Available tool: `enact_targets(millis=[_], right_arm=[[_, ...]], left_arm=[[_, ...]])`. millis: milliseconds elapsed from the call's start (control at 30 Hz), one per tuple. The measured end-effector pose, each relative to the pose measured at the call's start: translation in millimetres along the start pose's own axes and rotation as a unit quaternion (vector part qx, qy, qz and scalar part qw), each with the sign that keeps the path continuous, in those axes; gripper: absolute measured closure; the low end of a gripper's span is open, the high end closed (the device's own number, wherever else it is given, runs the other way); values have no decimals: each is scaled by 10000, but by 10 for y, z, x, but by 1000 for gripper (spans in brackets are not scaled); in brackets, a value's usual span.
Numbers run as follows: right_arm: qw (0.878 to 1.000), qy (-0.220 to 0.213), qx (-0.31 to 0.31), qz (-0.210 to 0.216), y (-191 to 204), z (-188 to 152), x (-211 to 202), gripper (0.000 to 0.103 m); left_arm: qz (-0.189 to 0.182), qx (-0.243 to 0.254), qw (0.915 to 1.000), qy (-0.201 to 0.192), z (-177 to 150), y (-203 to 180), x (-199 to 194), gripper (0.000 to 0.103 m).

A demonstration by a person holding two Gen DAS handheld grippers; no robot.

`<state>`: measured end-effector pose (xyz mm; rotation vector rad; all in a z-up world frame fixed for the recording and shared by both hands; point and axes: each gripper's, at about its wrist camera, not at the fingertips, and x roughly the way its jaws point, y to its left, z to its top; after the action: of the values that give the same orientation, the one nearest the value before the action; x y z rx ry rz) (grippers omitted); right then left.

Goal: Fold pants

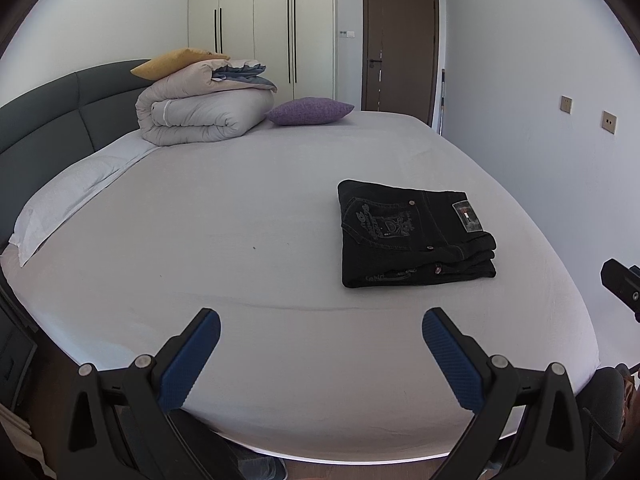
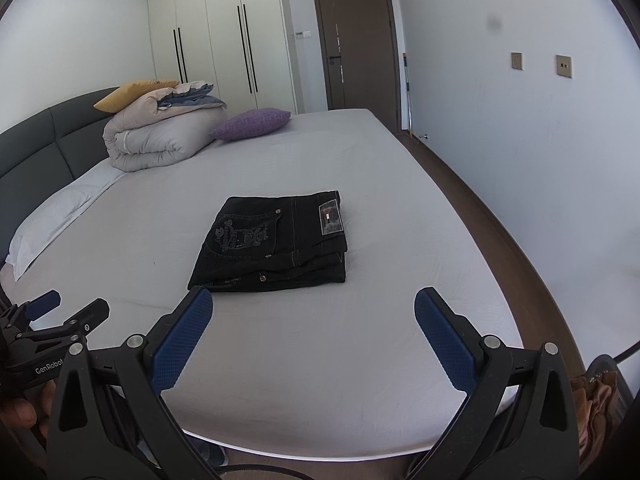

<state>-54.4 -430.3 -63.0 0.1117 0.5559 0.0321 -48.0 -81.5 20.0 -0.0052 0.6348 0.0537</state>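
Note:
Black jeans [image 1: 412, 232] [image 2: 276, 242] lie folded into a compact rectangle on the bed's pale sheet [image 1: 240, 240] [image 2: 360, 200], back pocket embroidery and waistband patch facing up. My left gripper [image 1: 321, 322] hangs open over the near part of the bed, left of and nearer than the jeans, with nothing between its blue pads. My right gripper [image 2: 314, 302] is open too, just short of the jeans' near edge and apart from them. The left gripper's fingers [image 2: 68, 312] also show at the left edge of the right wrist view.
A rolled duvet [image 1: 204, 108] [image 2: 164, 136] with a yellow pillow on it, a purple cushion [image 1: 310, 111] [image 2: 252, 123] and a white pillow [image 1: 68, 196] lie by the dark headboard [image 1: 48, 120]. Wardrobes and a brown door [image 2: 356, 44] stand beyond; floor runs along the right wall.

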Motion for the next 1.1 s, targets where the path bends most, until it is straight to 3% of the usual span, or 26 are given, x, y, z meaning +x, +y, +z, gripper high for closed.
enact_targets(millis=[1100], right_arm=[[9996,277,-27,-26,137,-8,247,0]], left_arm=[[-12,-13,10000,47,-19,12,14,0]])
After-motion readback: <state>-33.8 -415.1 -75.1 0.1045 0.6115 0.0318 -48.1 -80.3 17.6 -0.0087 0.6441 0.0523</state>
